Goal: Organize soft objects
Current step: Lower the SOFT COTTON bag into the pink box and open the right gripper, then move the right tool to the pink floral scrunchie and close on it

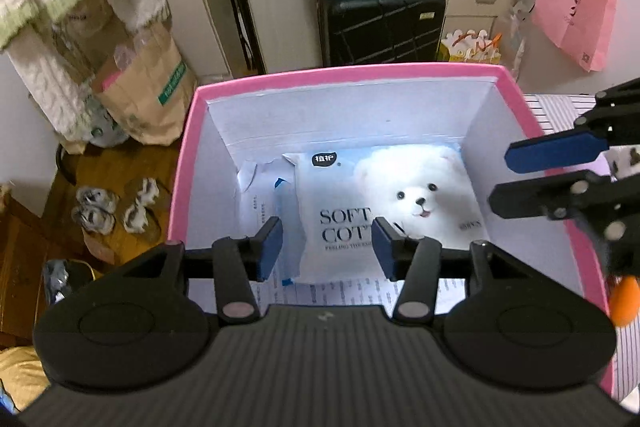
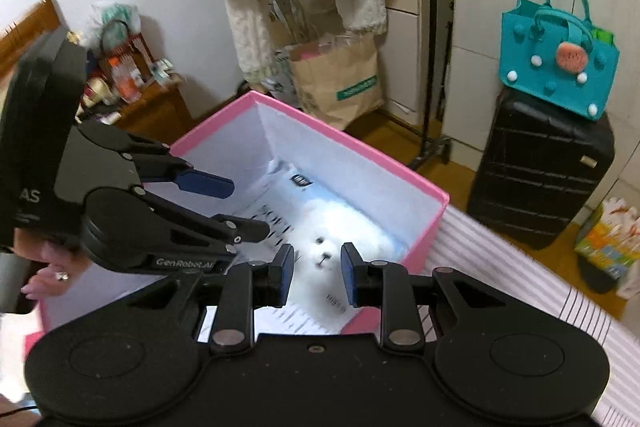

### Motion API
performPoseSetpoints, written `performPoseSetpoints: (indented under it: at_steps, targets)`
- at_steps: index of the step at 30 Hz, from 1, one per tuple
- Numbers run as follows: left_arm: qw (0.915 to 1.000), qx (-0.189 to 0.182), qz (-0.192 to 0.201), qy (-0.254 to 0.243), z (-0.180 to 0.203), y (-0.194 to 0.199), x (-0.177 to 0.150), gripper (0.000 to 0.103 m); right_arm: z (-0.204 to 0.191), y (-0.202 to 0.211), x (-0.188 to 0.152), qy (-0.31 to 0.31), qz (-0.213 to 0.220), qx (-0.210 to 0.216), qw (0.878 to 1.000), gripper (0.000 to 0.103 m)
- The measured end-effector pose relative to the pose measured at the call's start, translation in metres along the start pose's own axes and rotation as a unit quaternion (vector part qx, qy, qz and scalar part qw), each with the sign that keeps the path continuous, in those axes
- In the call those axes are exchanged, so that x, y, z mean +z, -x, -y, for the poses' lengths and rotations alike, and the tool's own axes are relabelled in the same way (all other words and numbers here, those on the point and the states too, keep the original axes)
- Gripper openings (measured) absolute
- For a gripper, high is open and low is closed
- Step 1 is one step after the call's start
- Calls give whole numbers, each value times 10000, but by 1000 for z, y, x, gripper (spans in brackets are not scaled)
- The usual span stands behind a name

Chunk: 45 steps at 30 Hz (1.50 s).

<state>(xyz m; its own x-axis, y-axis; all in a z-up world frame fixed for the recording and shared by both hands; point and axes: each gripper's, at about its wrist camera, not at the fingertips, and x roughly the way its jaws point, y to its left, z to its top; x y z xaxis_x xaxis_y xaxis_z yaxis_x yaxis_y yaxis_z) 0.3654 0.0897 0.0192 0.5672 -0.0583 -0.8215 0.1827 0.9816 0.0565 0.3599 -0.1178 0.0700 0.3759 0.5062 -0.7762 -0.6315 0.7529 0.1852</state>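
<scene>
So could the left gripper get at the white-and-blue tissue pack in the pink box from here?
Probably yes. The left gripper hangs open over the open-topped pink box, and the tissue pack lies flat on the bottom with nothing on top. The right gripper stands off to the side.

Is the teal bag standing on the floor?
No, the teal bag stands on top of the black suitcase, above the floor.

A pale blue pack of cotton tissues (image 1: 360, 199), printed with a fluffy white dog, lies flat on the floor of the open pink box (image 1: 188, 131), face up.
</scene>
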Motion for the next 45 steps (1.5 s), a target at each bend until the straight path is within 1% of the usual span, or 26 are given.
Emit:
performPoseSetpoints:
  at_steps: [3, 7, 9, 14, 19, 23, 27, 31, 36, 37, 40, 45]
  targets:
    - [9996, 118, 264, -54, 2, 23, -7, 52, 0, 15, -10, -141, 46, 116, 9998, 31]
    - [9988, 142, 442, -178, 7, 56, -14, 53, -5, 36, -19, -219, 91, 234, 9994, 31]
    - [9983, 145, 489, -263, 11, 73, -15, 53, -9, 50, -23, -205, 138, 222, 9994, 32]
    - [9980, -99, 550, -292, 23, 124, -24, 55, -23, 89, -30, -105, 307, 267, 9991, 34]
    - [9965, -150, 724, -401, 37, 171, -39, 58, -34, 126, -46, 66, 473, 205, 9986, 35]
    - [9952, -270, 777, -523, 54, 199, -50, 59, -40, 155, -62, 218, 545, 82, 9982, 36]
    - [9923, -323, 942, -730, 77, 221, -62, 63, -44, 182, -80, 389, 655, -26, 9971, 38]
    - [9881, -529, 1076, -962, 101, 232, -74, 65, -43, 204, -104, 482, 781, -165, 9956, 41]
    - [9836, -870, 1186, -1040, 128, 234, -87, 66, -32, 224, -138, 469, 913, -279, 9943, 43]
    - [9832, -914, 1216, -1013, 133, 234, -90, 66, -30, 227, -145, 461, 935, -307, 9941, 43]
    - [9781, -1064, 1319, -1211, 150, 235, -102, 69, -22, 232, -168, 451, 958, -391, 9936, 44]
    - [9731, -1235, 1360, -1391, 179, 229, -112, 70, -11, 232, -201, 423, 972, -500, 9931, 46]
